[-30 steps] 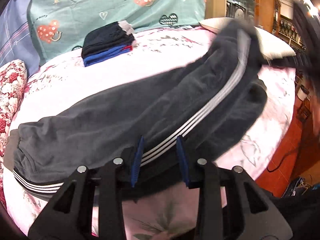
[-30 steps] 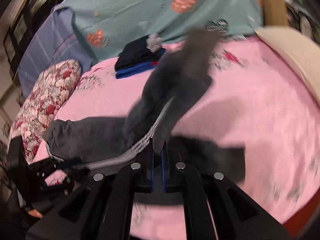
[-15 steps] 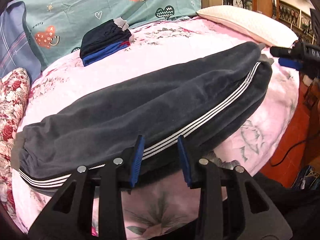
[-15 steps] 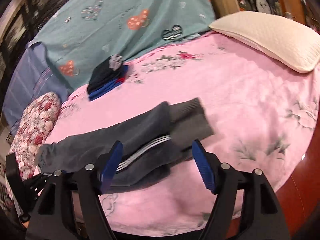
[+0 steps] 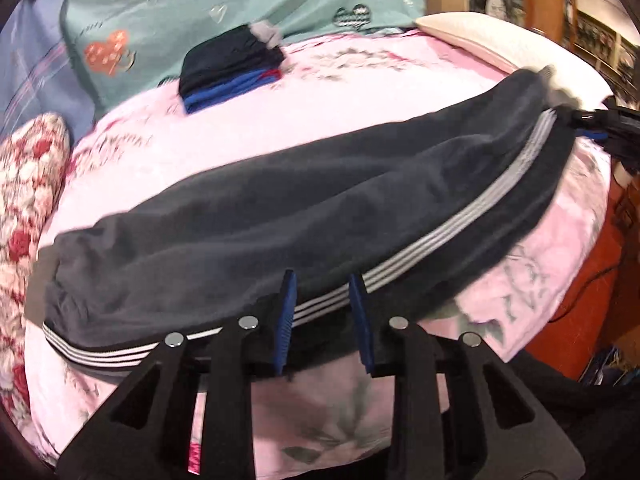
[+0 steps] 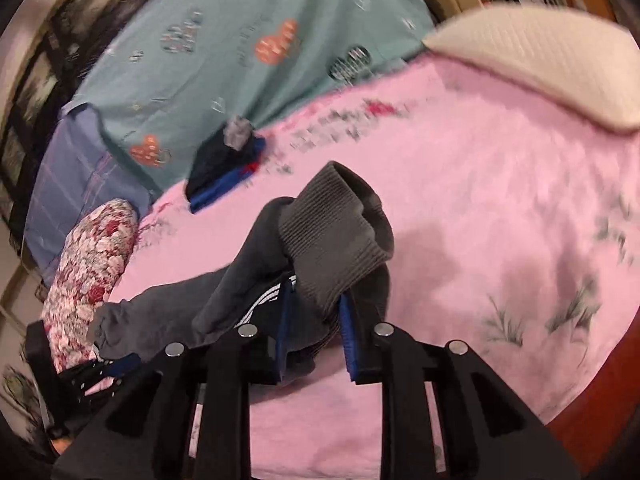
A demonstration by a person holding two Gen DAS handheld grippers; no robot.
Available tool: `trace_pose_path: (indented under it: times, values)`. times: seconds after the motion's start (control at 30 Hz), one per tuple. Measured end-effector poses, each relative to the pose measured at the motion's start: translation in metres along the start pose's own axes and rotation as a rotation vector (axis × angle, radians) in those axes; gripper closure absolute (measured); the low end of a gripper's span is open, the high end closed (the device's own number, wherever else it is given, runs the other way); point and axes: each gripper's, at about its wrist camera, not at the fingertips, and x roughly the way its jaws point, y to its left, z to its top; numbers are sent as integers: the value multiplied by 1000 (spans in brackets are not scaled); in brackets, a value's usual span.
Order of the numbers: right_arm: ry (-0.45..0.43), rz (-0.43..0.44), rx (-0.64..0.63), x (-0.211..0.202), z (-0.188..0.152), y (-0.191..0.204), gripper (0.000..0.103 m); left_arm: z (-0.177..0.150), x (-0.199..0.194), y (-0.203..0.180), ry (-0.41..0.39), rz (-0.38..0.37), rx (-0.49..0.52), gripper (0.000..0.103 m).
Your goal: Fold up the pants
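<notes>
Dark grey pants with white side stripes lie lengthwise across the pink bed, legs stacked. My left gripper is at the near striped edge; its jaws are closing, and the striped fabric fills the gap between the blue pads. In the right wrist view the ribbed cuff stands bunched up off the bed. My right gripper has its jaws closing on the fabric just under that cuff. The right gripper also shows at the pants' far right end, and the left gripper at lower left.
A folded stack of dark and blue clothes sits at the back of the bed by the teal sheet. A cream pillow lies at the back right and a floral cushion at the left. The bed drops to a red floor on the right.
The right gripper let go of the raised pants, opened wide, then closed on the cuff end. The pants dropped and now lie stretched along the bed. The left gripper stayed at the striped edge.
</notes>
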Motion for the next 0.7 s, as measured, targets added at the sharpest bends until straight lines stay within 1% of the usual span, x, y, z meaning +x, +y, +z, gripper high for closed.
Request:
trace_pose_path:
  times: [0.03,0.07,0.1,0.13,0.17,0.2,0.23,0.3,0.37,0.47,0.53,0.57,0.63,0.7]
  values:
    - [3,-27,-47,1,-1,6,80,-2,4,3,13,-1,-10,74]
    - [35,-74,-73,8,-3,6,79,-5,7,3,15,-3,-15,73]
    - [122,-141,-67,25,-7,-3,77,-6,6,2,7,4,-9,73]
    - [191,-155,-21,37,-13,-16,74,-7,5,-1,1,15,2,73]
    - [191,-139,22,38,-16,-26,64,-8,3,-3,-3,23,12,73]
    - [179,-138,42,32,-18,-33,51,-8,2,-2,-4,21,10,73]
    - [164,-166,40,25,-17,-34,47,-8,1,0,-4,15,4,71]
    - [129,-171,35,11,-15,-32,46,-8,-4,9,-6,20,-10,68]
    - [109,-171,32,0,-14,-28,46,-12,-17,23,-29,56,-24,68]
    - [97,-93,21,-12,-14,-12,46,-21,-40,59,-51,116,-77,68]
    - [91,-23,1,-15,-15,4,45,-33,-59,97,-59,188,-143,65]
    - [102,17,-15,-12,-17,16,45,-41,-69,121,-59,236,-192,64]
    - [116,72,-48,-5,-19,36,45,-57,-83,164,-54,301,-297,62]
    - [134,110,-90,1,-23,54,45,-74,-94,204,-37,321,-416,62]
